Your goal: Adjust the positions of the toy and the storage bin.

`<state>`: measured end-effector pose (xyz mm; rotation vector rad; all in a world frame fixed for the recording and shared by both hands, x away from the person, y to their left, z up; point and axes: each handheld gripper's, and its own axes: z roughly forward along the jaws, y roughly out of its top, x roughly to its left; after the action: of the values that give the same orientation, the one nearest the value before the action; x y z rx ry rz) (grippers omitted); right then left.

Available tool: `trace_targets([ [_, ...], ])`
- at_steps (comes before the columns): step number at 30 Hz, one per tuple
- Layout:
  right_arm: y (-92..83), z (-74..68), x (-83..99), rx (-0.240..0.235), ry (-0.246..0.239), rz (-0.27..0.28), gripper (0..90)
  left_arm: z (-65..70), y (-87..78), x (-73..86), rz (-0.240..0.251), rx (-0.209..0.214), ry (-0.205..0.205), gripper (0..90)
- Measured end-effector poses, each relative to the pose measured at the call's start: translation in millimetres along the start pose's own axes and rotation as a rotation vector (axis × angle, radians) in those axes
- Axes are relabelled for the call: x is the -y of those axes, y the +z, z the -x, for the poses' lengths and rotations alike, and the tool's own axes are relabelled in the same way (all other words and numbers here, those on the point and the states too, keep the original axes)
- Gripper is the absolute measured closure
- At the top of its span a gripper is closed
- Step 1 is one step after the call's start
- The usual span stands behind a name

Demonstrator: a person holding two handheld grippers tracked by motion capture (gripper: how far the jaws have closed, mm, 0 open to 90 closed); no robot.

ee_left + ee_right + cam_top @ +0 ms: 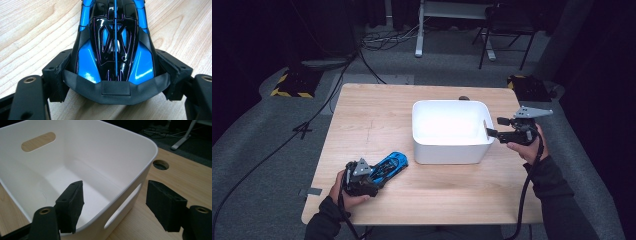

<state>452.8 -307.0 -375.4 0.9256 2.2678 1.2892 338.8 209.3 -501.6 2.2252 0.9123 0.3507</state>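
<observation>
Blue toy car [388,166] is on the bench [377,115], near the front-left corner, nose angled toward the white bin [451,131]. Left gripper [360,176] is set around the car's rear end; in the left gripper view the jaws are seen against both flanks of the car [115,47], pinching it.

White bin sits right of the bench centre, toward the far edge. Right gripper [492,127] is held at the bin's right wall. In the right gripper view the jaws are spread, straddling the rim [140,172] above the handle slot [123,207]: one jaw inside, one outside, neither touching.
</observation>
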Motion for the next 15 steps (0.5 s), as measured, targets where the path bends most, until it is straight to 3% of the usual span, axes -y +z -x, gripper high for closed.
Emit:
trace_targets([
  [8, -31.2, 1.7, 10.9, 0.061, -0.041, 0.047, 26.4, 0.4, 0.1, -0.1, 0.000, -0.004, -0.002, 23.8],
  [15, -41.9, 5.4, 32.2, 0.091, -0.045, 0.043, 24.1, 1.1, 0.4, 0.0, 0.000, 0.001, -0.014, 23.7],
])
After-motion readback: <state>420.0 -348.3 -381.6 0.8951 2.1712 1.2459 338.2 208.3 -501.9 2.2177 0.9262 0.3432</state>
